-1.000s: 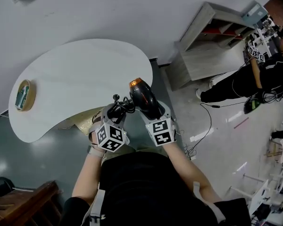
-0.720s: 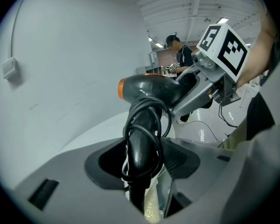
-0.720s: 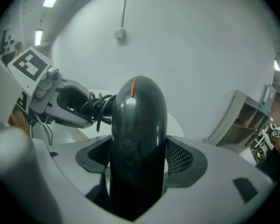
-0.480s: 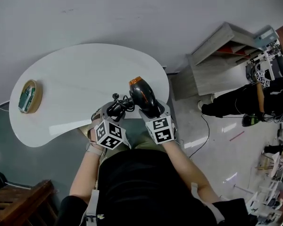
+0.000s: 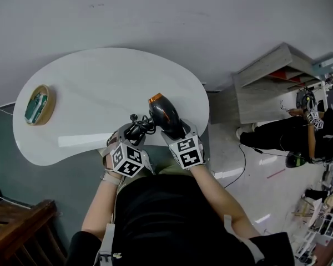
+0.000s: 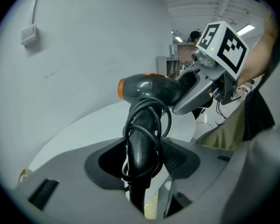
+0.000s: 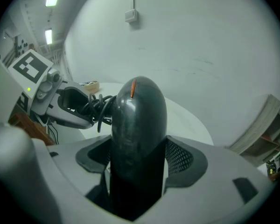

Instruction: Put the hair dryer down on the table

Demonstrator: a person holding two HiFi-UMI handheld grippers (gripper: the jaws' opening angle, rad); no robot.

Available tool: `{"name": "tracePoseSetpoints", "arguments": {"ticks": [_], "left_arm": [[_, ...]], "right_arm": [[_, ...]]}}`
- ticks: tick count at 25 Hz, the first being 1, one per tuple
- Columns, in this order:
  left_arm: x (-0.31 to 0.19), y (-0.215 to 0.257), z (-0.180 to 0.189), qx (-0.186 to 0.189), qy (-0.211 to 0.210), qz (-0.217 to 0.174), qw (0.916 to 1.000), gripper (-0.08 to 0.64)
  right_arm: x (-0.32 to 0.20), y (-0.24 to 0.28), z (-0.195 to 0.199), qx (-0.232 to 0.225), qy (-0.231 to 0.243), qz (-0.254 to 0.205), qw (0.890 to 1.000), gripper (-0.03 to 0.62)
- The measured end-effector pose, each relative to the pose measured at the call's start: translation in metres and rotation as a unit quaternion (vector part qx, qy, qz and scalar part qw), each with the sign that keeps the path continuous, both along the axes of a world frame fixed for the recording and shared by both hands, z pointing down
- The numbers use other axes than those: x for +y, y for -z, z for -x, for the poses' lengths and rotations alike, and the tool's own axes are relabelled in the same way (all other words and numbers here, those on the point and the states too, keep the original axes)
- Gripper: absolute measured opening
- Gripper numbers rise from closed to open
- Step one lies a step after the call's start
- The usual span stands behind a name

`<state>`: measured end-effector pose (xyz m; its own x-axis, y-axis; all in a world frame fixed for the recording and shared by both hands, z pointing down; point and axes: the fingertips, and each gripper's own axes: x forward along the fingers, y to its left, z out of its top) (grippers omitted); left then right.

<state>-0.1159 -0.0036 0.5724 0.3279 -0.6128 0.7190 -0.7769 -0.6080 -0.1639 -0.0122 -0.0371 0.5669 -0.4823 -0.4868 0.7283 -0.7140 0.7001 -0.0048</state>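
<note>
A dark grey hair dryer [image 5: 162,114] with an orange nozzle end hangs over the near edge of the white curved table [image 5: 94,87]. My left gripper [image 5: 134,131] is shut on its handle [image 6: 141,146], which has the black cord wound round it. My right gripper [image 5: 175,131] is shut on the barrel [image 7: 139,118], the pads pressing on both sides. In the left gripper view the right gripper [image 6: 210,80] shows at the barrel's rear end. In the right gripper view the left gripper [image 7: 60,104] holds the cord-wrapped handle at the left. The dryer does not touch the tabletop.
A small round wooden dish [image 5: 38,105] with something green in it sits near the table's left end. A grey shelf unit [image 5: 272,82] stands by the wall at the right, with a person [image 5: 288,134] beyond it. Dark wooden furniture [image 5: 22,231] is at the lower left.
Both grippers have carried the hair dryer together from beside the table's right end to over its near edge. The grips have not changed.
</note>
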Motion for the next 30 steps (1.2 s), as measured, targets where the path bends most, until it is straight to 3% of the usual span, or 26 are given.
{"name": "tracePoseSetpoints", "arguments": {"ticks": [14,30], "left_arm": [[-0.036,-0.031,-0.014,-0.002,0.126,0.061,0.9902,0.229],[-0.106,-0.059,-0.068,-0.009,0.201,0.091,0.9754,0.229]], "right_arm": [[-0.061,-0.035,-0.002,0.004,0.127,0.061,0.99,0.35],[-0.144,-0.062,-0.047,0.012,0.204,0.104,0.973,0.35]]}}
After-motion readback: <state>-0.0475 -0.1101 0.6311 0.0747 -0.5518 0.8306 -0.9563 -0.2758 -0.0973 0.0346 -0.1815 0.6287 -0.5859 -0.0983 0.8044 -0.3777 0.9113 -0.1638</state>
